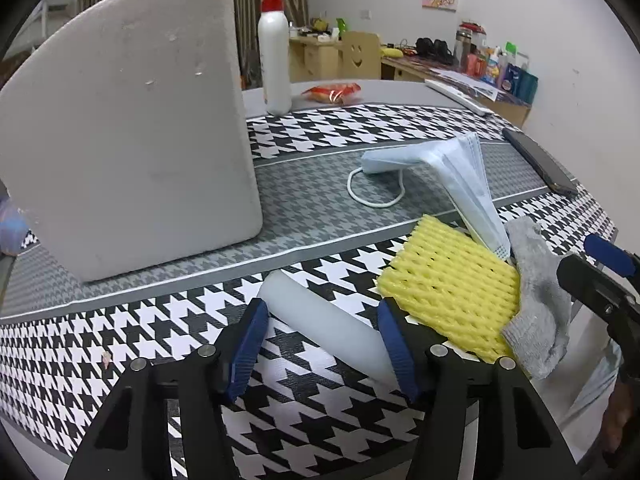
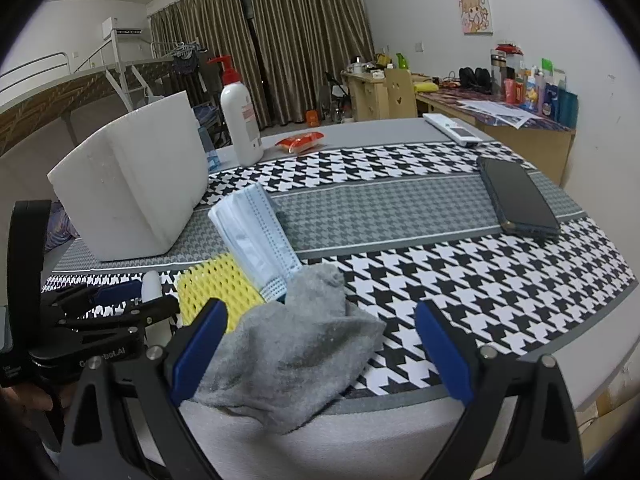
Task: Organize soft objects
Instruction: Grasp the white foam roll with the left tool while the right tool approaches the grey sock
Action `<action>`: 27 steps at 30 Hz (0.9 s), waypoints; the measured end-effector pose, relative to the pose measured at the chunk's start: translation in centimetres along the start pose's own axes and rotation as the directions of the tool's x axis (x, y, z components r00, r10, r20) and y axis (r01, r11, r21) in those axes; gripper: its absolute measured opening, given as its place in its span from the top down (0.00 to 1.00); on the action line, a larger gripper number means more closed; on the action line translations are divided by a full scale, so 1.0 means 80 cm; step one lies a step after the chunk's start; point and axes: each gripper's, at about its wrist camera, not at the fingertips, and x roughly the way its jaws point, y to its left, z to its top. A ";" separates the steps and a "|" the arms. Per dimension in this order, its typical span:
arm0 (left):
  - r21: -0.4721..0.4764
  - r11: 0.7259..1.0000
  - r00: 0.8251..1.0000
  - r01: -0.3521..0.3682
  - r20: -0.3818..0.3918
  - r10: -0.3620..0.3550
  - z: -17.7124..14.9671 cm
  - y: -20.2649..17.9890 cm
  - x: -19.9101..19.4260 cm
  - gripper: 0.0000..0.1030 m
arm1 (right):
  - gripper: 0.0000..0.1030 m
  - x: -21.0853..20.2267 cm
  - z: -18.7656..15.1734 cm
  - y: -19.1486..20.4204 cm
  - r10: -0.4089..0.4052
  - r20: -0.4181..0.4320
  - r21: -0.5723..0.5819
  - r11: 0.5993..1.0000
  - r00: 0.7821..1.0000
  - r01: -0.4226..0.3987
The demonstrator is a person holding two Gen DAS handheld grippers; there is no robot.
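Two grippers gape: left gripper (image 1: 320, 344) straddles the white foam roll (image 1: 328, 320); right gripper (image 2: 320, 348) straddles the grey sock (image 2: 296, 344), holding nothing.

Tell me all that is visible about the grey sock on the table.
The grey sock looks like soft, fuzzy knit, somewhat worn. It lies crumpled at the near table edge, one end hanging over it. It rests partly on the yellow foam net and touches the folded blue face masks. The open right gripper straddles it; its left finger seems to touch it.
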 end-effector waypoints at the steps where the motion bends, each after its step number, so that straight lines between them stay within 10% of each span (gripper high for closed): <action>1: -0.001 1.000 1.000 0.000 -0.001 0.000 0.000 0.000 0.000 0.43 | 0.06 0.001 0.000 -0.001 0.000 -0.003 0.000 1.000 1.000 0.000; 21: 0.020 0.999 0.998 -0.034 0.048 0.033 0.001 0.007 -0.006 0.80 | 0.06 -0.002 -0.010 0.009 0.042 -0.036 -0.020 0.999 0.998 -0.043; 27: 0.027 1.000 0.998 0.001 0.062 -0.003 -0.003 0.007 -0.016 0.89 | 0.25 0.007 -0.012 0.009 0.049 -0.079 -0.009 0.999 0.996 -0.050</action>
